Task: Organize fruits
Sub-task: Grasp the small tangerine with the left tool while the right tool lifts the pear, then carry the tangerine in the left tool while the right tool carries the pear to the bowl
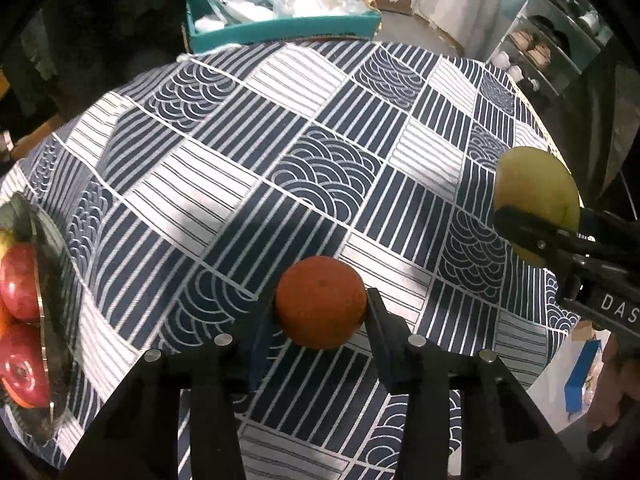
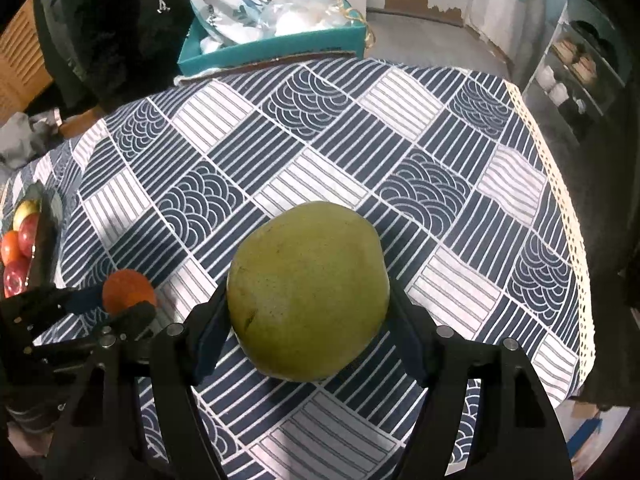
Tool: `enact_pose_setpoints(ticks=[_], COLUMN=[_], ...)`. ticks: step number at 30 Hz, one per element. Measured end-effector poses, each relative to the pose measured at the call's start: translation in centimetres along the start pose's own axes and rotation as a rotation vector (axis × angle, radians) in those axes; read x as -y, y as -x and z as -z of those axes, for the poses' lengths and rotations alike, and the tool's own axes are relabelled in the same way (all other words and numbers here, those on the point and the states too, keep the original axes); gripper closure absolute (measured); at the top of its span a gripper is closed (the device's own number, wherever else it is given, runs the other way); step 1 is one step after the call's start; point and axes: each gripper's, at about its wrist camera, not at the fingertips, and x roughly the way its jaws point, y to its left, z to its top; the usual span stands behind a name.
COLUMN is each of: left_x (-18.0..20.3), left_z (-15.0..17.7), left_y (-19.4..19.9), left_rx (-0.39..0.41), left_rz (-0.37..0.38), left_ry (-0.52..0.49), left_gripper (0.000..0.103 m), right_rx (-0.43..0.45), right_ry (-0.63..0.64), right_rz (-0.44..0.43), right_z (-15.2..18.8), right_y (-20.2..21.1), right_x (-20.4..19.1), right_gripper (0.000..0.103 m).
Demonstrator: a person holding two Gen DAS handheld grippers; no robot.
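My left gripper [image 1: 320,312] is shut on an orange [image 1: 321,302], its two pads pressing the fruit's sides just above the patterned tablecloth [image 1: 248,128]. The same orange [image 2: 128,291] shows small at the left of the right wrist view, held in the left gripper [image 2: 116,304]. My right gripper [image 2: 308,304] is shut on a big yellow-green round fruit [image 2: 308,290], a pad on each side. That green fruit [image 1: 536,196] also appears at the right edge of the left wrist view, clamped in the right gripper [image 1: 540,220]. A dark fruit bowl [image 1: 44,320] at the left holds red apples [image 1: 20,280].
A teal tray [image 1: 280,28] with plastic bags sits beyond the table's far edge. A shelf rack [image 1: 560,52] stands at the far right. The bowl [image 2: 40,232] with apples and an orange lies at the table's left edge. A hand [image 1: 612,392] shows at the lower right.
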Motion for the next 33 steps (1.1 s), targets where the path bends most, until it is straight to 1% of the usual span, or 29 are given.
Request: enact_pose_setpoints(ticks=[9,16,24,33], left_x=[-1.3,-1.8,-2.4,-4.5], left_z=[-0.8,-1.2,-1.2,-1.1], left_y=[3.2,6.2,9.2,12.2], left_rx=[0.072,0.144,0.205,0.256], left_rz=[-0.015,-0.049,-0.048,-0.054], left_ry=[0.032,0.033,0.04,0.085], left_gripper=[0.059,0.059,0.059,0.059], right_rx=[0.046,0.104,0.159,0.208], right_ry=[0.03,0.051,0.077,0.106], right_rz=[-0.005,-0.01,-0.019,-0.045], right_z=[-0.7,-1.4,-1.9,-2.5], right_y=[1.8,4.1,6.5,8.7], right_x=[-1.4,-2.6,-3.9,-5.5], right_gripper=[0.031,0.031,0.031,0.031])
